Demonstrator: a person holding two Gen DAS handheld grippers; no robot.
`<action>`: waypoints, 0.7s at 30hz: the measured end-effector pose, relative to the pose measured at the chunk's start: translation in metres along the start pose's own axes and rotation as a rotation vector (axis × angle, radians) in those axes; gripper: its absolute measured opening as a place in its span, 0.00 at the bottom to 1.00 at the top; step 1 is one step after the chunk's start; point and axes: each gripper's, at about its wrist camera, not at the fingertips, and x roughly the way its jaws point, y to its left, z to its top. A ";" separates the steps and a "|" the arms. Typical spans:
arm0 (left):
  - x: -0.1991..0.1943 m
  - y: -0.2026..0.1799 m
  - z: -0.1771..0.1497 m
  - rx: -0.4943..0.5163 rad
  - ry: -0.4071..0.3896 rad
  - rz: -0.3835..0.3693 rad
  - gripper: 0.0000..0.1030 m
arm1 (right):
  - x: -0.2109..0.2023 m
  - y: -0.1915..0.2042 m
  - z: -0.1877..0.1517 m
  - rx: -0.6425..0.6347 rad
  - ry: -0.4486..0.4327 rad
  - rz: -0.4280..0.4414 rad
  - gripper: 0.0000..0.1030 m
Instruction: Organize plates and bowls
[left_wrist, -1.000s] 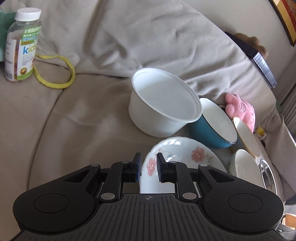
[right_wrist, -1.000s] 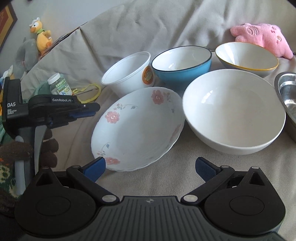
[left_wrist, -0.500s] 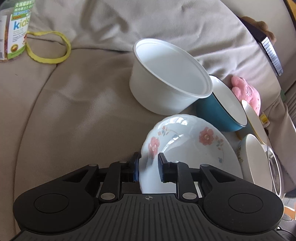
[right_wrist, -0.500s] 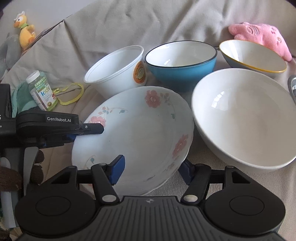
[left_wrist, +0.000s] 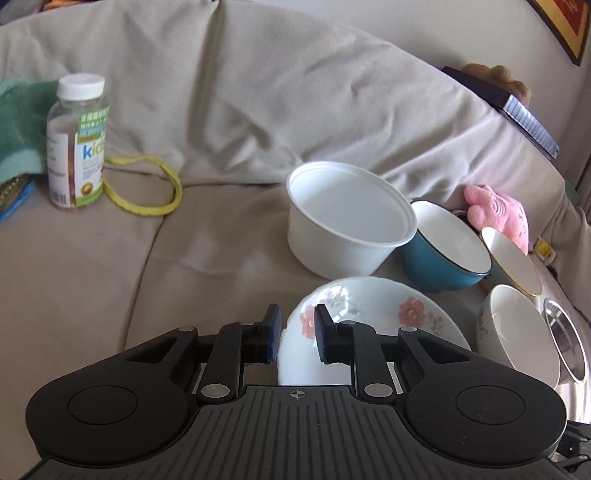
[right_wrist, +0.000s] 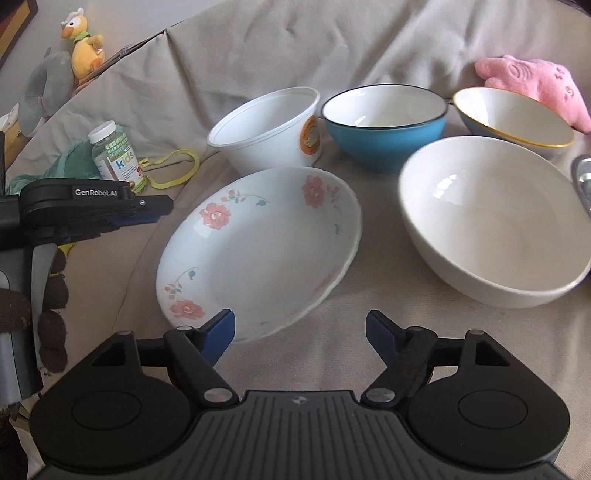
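right wrist view: floral plate (right_wrist: 258, 251) lay just ahead of the right gripper (right_wrist: 300, 328), whose empty jaws were opening; left gripper (left_wrist: 295, 334) straddled its rim, unpinched.

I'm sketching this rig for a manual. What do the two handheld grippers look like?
Both are matte black with ribbed bases, round side discs and silver pivot screws. The left gripper bears white "GenRobot.AI" lettering above a grey handle. The right gripper has blue pads on black linkage arms.

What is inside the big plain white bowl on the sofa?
Nothing shows inside the big plain white bowl: its glossy inner surface looks bare to the bottom. Its near wall hides only a narrow strip of the inside.
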 end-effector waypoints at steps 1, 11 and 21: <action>-0.001 -0.005 0.000 0.015 -0.005 0.001 0.21 | -0.006 -0.011 -0.003 0.021 0.000 -0.007 0.79; -0.008 -0.090 -0.001 0.145 0.015 -0.168 0.21 | -0.036 -0.117 -0.043 0.202 0.025 -0.155 0.89; 0.062 -0.188 0.009 0.236 0.131 -0.223 0.21 | -0.037 -0.121 -0.058 0.107 0.034 -0.062 1.00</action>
